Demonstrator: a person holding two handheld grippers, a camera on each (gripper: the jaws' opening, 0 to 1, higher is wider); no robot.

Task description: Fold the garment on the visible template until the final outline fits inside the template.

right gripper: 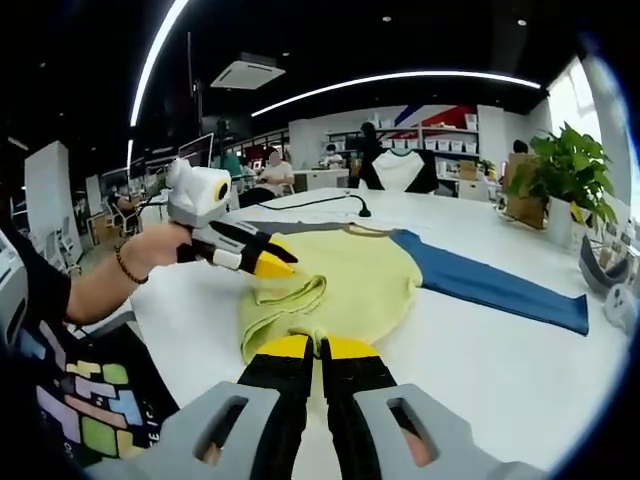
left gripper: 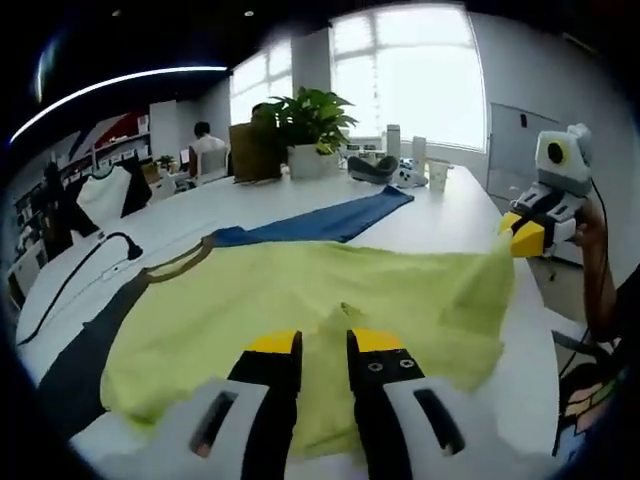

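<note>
Left gripper: its yellow-tipped jaws stand close together with a fold of the yellow-green shirt rising between them; it looks clenched on the cloth near the hem, though the pinch itself is partly hidden. In the right gripper view the same tool sits in a hand at the shirt's near-left edge.

Right gripper: jaws nearly touching, tips at the lower edge of the shirt; it appears to be grasping the hem, but I cannot tell for sure, since cloth and tips overlap. In the left gripper view it is at the shirt's far right corner, lifting that corner off the table.

Shirt: lies on the white table, collar away from the left gripper, partly bunched, one edge raised.

Template: a blue strip and a dark strip show from under the shirt, which spreads beyond them.

Step in hand: an early fold, both tools taking the hem edge.

Next move: probably carry the held edge up and over towards the collar, both hands level, then lay it flat so the outline shrinks inside the template.

Surroundings: a potted plant, a black cable and people at far desks.
</note>
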